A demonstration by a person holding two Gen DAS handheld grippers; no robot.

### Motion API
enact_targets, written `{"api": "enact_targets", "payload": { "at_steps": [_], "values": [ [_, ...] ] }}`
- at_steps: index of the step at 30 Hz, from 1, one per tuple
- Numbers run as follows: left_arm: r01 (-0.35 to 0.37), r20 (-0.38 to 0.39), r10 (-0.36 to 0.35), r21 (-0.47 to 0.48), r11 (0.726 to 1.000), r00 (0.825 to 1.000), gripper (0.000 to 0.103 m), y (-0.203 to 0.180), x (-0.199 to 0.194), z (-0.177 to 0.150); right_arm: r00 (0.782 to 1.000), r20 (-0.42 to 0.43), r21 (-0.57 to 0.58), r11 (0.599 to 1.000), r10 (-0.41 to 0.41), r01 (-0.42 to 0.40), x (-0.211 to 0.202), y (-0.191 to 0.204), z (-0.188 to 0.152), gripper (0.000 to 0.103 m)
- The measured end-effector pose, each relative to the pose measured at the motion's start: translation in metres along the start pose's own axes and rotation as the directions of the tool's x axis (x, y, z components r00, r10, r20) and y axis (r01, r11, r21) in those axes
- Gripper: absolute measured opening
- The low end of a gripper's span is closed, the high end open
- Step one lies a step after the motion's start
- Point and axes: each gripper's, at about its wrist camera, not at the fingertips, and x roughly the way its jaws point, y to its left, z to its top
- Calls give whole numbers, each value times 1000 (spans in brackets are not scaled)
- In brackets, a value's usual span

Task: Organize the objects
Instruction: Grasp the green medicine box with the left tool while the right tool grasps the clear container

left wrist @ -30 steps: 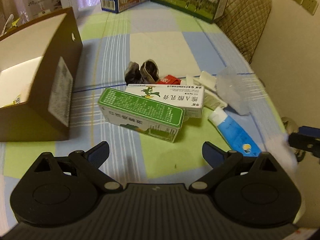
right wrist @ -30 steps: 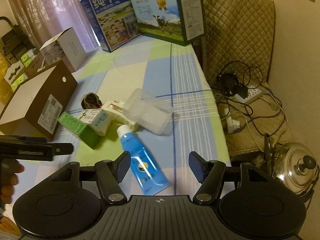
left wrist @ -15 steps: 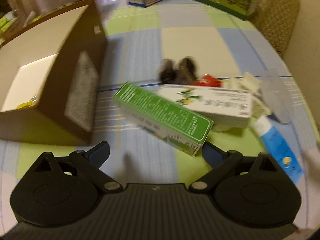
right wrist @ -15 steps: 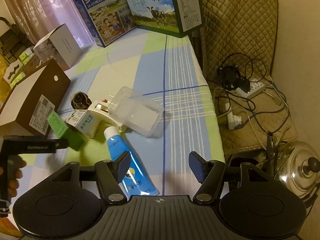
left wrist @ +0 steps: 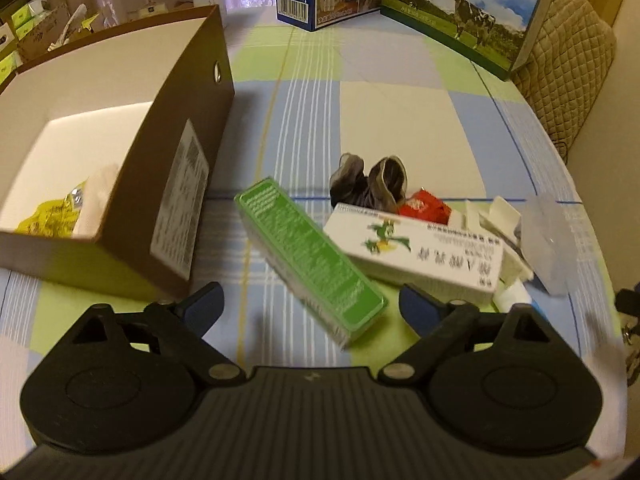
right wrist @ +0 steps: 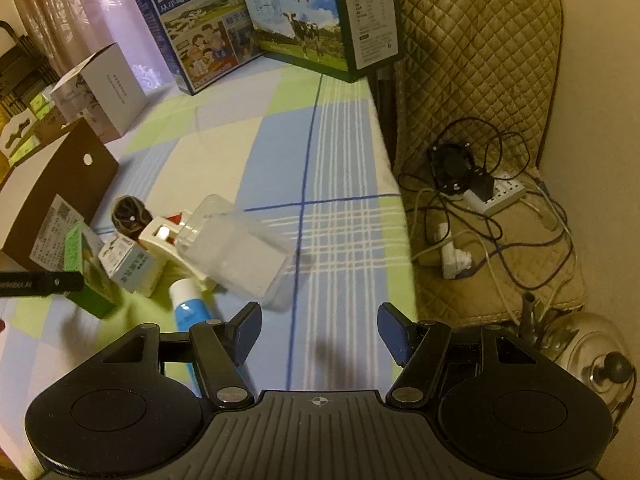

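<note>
Clutter sits mid-desk: a green carton (left wrist: 310, 258) lies slantwise just ahead of the left claw (left wrist: 311, 304), whose jaws are spread wide and hold nothing. Touching it is a white box (left wrist: 416, 250), with dark socks (left wrist: 368, 182) and a red wrapper (left wrist: 424, 208) behind. A brown cardboard box (left wrist: 120, 152) stands open to the left. The right claw (right wrist: 318, 330) – also wide, empty – hovers over the checked cloth, near a blue tube (right wrist: 188, 306) and a clear plastic container (right wrist: 236, 250).
</note>
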Motion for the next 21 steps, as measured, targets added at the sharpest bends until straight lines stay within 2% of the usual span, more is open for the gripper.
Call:
{"api": "enact_targets", "payload": {
  "at_steps": [4,6,8,9,10,15,18,21],
  "values": [
    [-20,-29,20,2,1000,999,80,-3,15,6,1000,1,-30,999,17,-17,1,-2,-1,62],
    [-22,-38,23,15,1000,999,67,-3,19,7,999,5,-78,996,35,-34,3,1,0,62],
    [-32,-39,34,41,999,999,36,-3,20,5,998,10,-152,986,67,-65,7,8,0,62],
    [-41,-41,43,49,998,998,35,-2,21,4,996,12,-190,979,83,-79,9,11,0,62],
    [-48,-42,50,55,997,998,28,-1,21,3,995,12,-233,968,99,-93,12,15,0,62],
    [-62,-49,65,62,996,997,26,11,14,-10,983,-10,-460,872,185,-169,31,31,5,62],
    [-73,-60,76,51,996,995,26,19,7,-20,967,-75,-528,812,245,-247,47,34,13,62],
    [-75,-74,77,30,997,994,26,25,1,-29,964,-102,-590,765,247,-259,60,38,21,65]
  ]
}}
